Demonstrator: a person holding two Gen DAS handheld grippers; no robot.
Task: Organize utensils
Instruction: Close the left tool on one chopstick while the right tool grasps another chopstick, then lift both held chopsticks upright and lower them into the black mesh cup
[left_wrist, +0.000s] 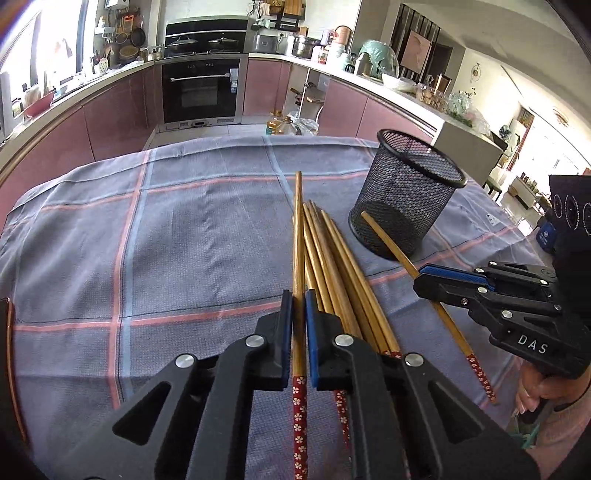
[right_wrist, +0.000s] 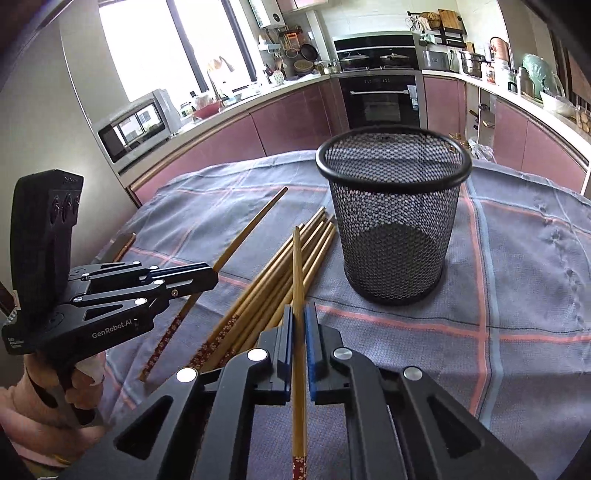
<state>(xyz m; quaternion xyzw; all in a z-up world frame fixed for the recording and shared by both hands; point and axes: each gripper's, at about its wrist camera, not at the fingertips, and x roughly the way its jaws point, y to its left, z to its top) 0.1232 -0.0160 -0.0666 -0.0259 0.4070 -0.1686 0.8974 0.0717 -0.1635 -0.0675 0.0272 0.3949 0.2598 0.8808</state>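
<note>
A pile of wooden chopsticks (left_wrist: 334, 273) with red flowered ends lies on the checked cloth, also in the right wrist view (right_wrist: 273, 280). A black mesh cup (left_wrist: 402, 192) stands upright and empty just right of them, seen close in the right wrist view (right_wrist: 393, 218). My left gripper (left_wrist: 298, 299) is shut on one chopstick (left_wrist: 298, 236), held above the pile. My right gripper (right_wrist: 299, 314) is shut on another chopstick (right_wrist: 297, 266), its tip pointing towards the cup. Each gripper shows in the other's view: the right (left_wrist: 424, 277) and the left (right_wrist: 210, 275).
The checked cloth (left_wrist: 177, 236) covers the table. A kitchen counter, oven (left_wrist: 201, 92) and pink cabinets run behind the table's far edge. A microwave (right_wrist: 136, 125) stands at the left. A hand holds each gripper's handle.
</note>
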